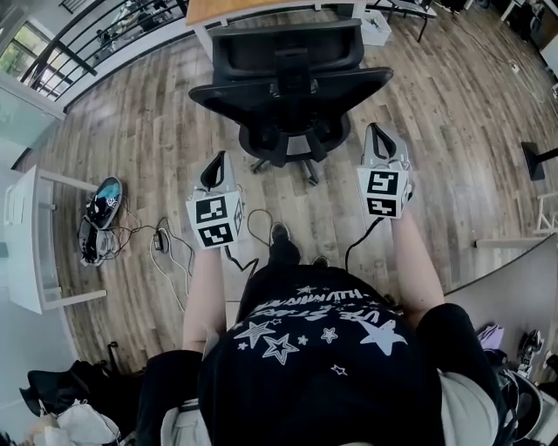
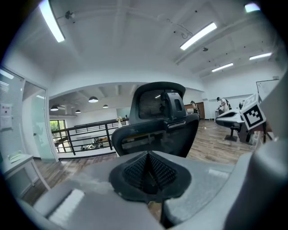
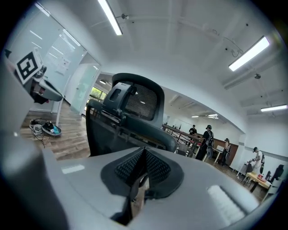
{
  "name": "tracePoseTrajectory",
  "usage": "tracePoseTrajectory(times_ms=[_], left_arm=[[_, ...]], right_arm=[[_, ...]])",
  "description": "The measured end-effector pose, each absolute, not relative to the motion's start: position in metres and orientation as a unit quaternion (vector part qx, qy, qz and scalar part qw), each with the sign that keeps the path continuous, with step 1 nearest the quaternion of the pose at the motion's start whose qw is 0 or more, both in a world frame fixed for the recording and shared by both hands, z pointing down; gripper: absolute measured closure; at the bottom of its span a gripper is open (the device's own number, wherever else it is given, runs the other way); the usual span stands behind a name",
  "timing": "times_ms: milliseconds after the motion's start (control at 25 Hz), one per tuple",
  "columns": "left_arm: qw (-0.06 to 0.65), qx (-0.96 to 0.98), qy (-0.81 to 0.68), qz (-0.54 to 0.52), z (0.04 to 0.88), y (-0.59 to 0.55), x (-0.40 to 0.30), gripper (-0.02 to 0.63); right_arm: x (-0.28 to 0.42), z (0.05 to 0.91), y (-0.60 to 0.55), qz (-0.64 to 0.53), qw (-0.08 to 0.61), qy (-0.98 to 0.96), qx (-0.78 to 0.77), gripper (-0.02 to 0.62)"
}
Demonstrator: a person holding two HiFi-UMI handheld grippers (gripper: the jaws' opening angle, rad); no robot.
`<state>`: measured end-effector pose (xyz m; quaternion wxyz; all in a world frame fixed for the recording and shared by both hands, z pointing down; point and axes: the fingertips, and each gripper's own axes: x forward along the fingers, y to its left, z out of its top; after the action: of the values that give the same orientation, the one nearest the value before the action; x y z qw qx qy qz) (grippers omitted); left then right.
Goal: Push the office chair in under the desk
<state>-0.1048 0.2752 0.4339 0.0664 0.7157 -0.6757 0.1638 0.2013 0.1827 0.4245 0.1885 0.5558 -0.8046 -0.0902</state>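
A black office chair [image 1: 292, 83] stands with its back toward me, its seat partly under the wooden desk [image 1: 253, 9] at the top. My left gripper [image 1: 215, 167] is shut and empty, held a little short of the chair's left side. My right gripper [image 1: 377, 139] is also shut and empty, just right of the backrest's edge, not touching it. The left gripper view shows the chair back and headrest [image 2: 159, 119] straight ahead beyond the closed jaws [image 2: 148, 173]. In the right gripper view the chair back [image 3: 130, 119] rises to the left of the closed jaws [image 3: 143, 168].
Shoes [image 1: 103, 202] and loose cables [image 1: 161, 239] lie on the wood floor at left, beside a white table [image 1: 26, 235]. A railing [image 1: 96, 35] runs along the far left. Another chair base [image 1: 534, 157] stands at right. Several people stand far off in the right gripper view.
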Motion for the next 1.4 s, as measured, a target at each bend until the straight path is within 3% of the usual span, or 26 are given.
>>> tracePoseTrajectory(times_ms=[280,360,480,600,760,880,1400], left_arm=[[0.005,0.741,-0.658,0.136,0.411,0.216,-0.125,0.599],[-0.025,0.758,-0.638,0.138,0.402,0.198,-0.127,0.438],[-0.091,0.76,-0.619,0.176,0.396,0.174,-0.13,0.345],[-0.143,0.752,-0.603,0.223,0.403,0.157,-0.136,0.291],[-0.204,0.744,-0.577,0.267,0.405,0.144,-0.136,0.27],[-0.243,0.741,-0.557,0.286,0.404,0.14,-0.135,0.268],[-0.3,0.72,-0.524,0.341,0.414,0.11,-0.145,0.258]], right_arm=[[0.198,0.414,0.141,-0.138,0.207,-0.779,0.575,0.592],[0.199,0.408,0.127,-0.159,0.213,-0.765,0.587,0.592],[0.205,0.406,0.111,-0.18,0.231,-0.747,0.597,0.589],[0.201,0.405,0.095,-0.196,0.251,-0.741,0.591,0.469],[0.193,0.411,0.076,-0.223,0.286,-0.73,0.58,0.325],[0.189,0.414,0.069,-0.263,0.327,-0.704,0.573,0.264],[0.181,0.424,0.037,-0.279,0.399,-0.667,0.563,0.242]])
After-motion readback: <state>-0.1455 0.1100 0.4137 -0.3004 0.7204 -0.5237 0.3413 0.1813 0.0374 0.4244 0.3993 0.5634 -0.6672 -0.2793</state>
